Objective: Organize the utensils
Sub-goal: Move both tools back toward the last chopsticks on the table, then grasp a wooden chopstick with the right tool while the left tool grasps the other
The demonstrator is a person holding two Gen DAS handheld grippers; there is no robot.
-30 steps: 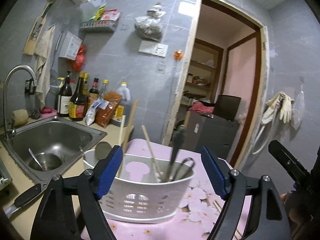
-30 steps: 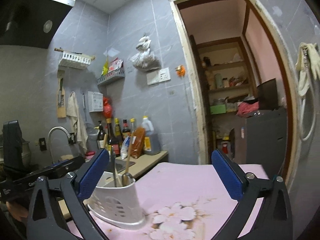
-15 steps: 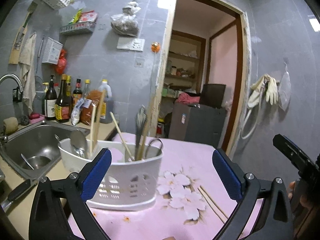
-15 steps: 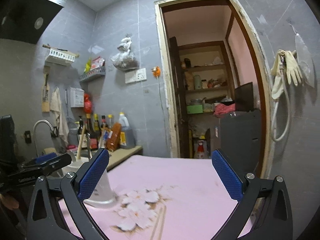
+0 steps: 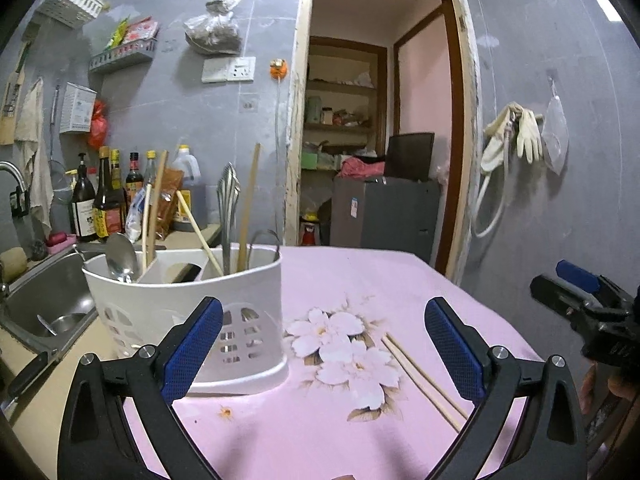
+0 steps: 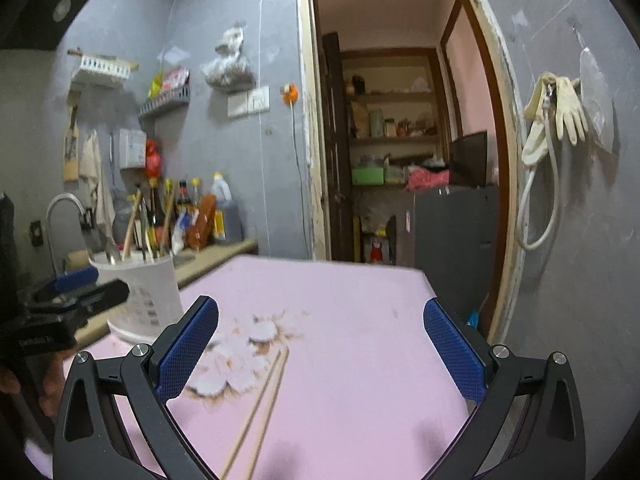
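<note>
A white slotted utensil holder (image 5: 224,312) stands on the pink flowered table (image 5: 360,280), holding a metal spoon (image 5: 120,258), chopsticks, a fork and tongs. A loose pair of wooden chopsticks (image 5: 420,376) lies on the cloth to the right of the printed flowers. My left gripper (image 5: 320,344) hangs open above the table, right of the holder, with nothing between its blue pads. The right wrist view shows my right gripper (image 6: 320,344) open and empty too, with the chopsticks (image 6: 260,404) lying just ahead of its left finger and the holder (image 6: 144,296) at far left.
A steel sink (image 5: 36,304) with a tap and a row of sauce bottles (image 5: 104,200) sit left of the table. An open doorway (image 5: 380,140) with shelves and a dark cabinet lies behind. Rubber gloves (image 5: 516,136) hang on the right wall.
My left gripper has opened wider and swung right, off the holder, so the loose chopsticks come into view. My right gripper has also turned right and dipped toward the chopsticks.
</note>
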